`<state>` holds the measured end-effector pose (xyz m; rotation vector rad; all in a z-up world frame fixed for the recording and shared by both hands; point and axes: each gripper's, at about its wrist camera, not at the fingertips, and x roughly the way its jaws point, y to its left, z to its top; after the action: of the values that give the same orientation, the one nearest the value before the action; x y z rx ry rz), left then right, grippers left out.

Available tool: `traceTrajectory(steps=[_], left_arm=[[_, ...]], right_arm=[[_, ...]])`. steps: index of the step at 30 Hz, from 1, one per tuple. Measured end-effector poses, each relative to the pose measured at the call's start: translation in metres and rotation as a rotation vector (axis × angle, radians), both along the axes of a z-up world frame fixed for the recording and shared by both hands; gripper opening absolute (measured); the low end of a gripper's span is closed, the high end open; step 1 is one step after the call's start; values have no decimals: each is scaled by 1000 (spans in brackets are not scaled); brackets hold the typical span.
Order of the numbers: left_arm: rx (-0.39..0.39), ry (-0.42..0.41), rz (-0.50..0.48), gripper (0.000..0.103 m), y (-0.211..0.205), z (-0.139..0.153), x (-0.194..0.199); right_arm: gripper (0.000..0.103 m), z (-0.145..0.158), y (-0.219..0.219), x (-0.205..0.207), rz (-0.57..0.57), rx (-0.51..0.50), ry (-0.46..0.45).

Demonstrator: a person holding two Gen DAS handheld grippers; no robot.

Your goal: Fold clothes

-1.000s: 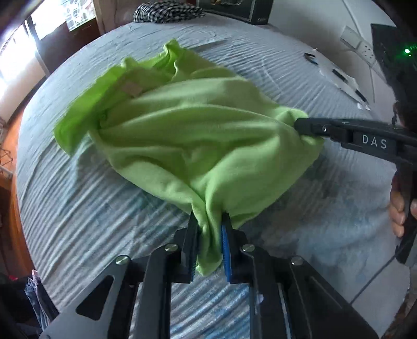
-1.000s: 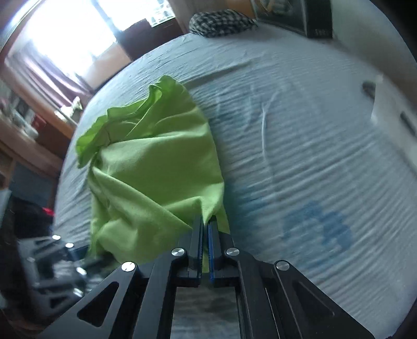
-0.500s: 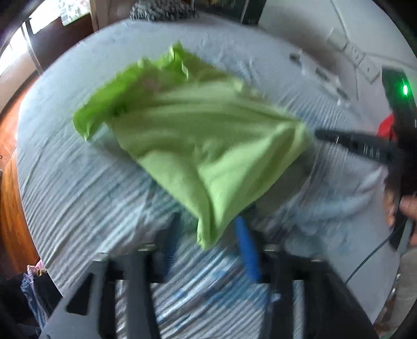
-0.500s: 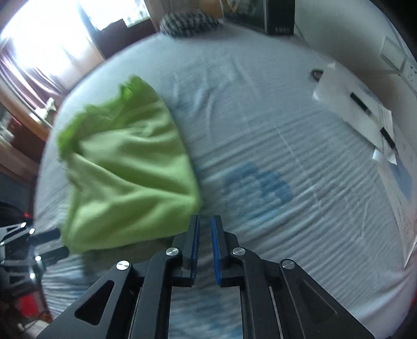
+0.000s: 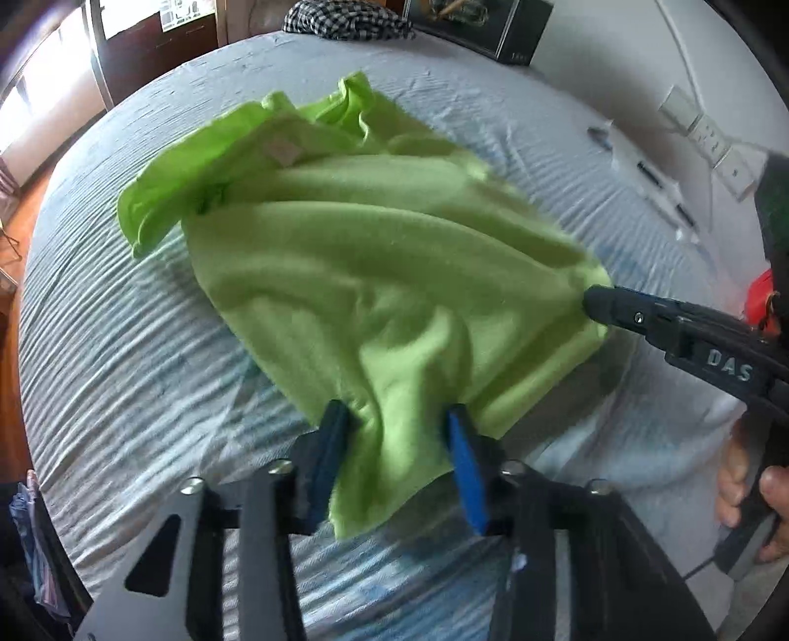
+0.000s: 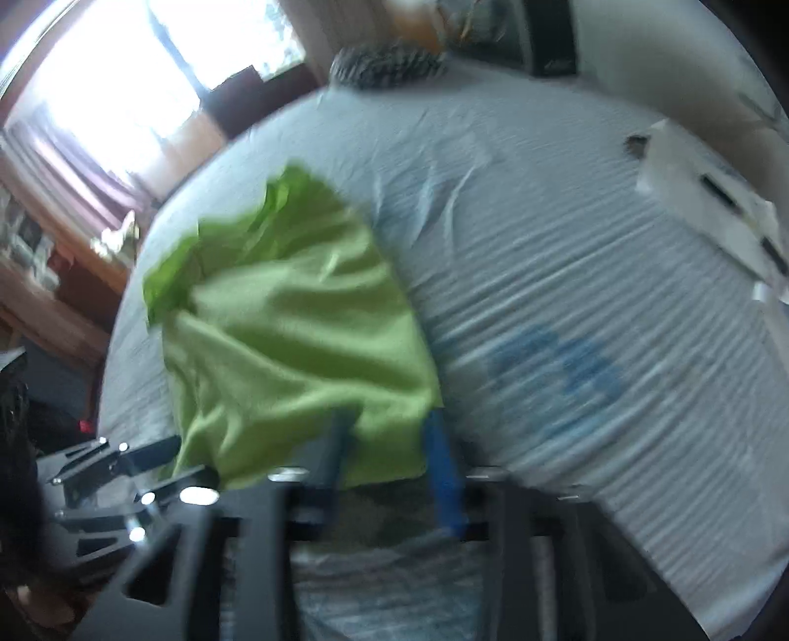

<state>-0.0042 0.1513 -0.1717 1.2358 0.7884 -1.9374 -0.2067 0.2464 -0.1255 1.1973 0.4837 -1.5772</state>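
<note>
A lime green shirt (image 5: 375, 276) lies bunched on the bed with a grey striped sheet (image 5: 123, 365). My left gripper (image 5: 394, 458) is open, and the shirt's near corner hangs loose between its blue pads. The right gripper (image 5: 599, 303) shows from the side at the shirt's right corner. In the right wrist view the shirt (image 6: 291, 335) lies ahead and left, and my right gripper (image 6: 387, 444) is open with the shirt's edge between its fingers. The left gripper (image 6: 123, 463) shows at the lower left there.
A checked cloth (image 5: 345, 22) and a dark box (image 5: 483, 24) sit at the far end of the bed. Papers with pens (image 5: 656, 182) lie at the right edge by a wall socket (image 5: 705, 138). A bright window (image 6: 113, 93) is at the left.
Both grippers were shut on the shirt's near corners a second ago. Both have opened and the shirt has dropped onto the bed.
</note>
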Motion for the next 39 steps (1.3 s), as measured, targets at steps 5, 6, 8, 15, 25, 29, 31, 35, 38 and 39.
traceTrajectory(steps=[5,6,8,15,25,29,31,35,38,39], left_arm=[[50,-34,5,35,4,-1,9],[56,-28,8,35,5,1,12],[66,-16,14,35,6,7,17],[39,19,-36,63,4,19,14],[139,-48,-254,63,-10,-3,16],[114,-50,-287,63,-18,8,29],[85,-57,-291,63,-23,16,35],[17,-78,-294,63,-30,26,46],[-10,-97,-319,63,-42,25,51],[-9,-101,-326,63,-47,24,52]], right_arm=[[11,-5,-1,13,69,135,81],[11,-5,0,16,80,169,120],[11,-1,3,23,87,219,238],[21,33,4,43,100,95,211],[21,0,-19,70,71,182,90],[21,4,5,80,-14,219,55],[21,14,17,86,-62,195,35],[27,32,38,98,-155,128,16],[29,38,45,104,-232,93,-14],[29,40,47,106,-256,84,-22]])
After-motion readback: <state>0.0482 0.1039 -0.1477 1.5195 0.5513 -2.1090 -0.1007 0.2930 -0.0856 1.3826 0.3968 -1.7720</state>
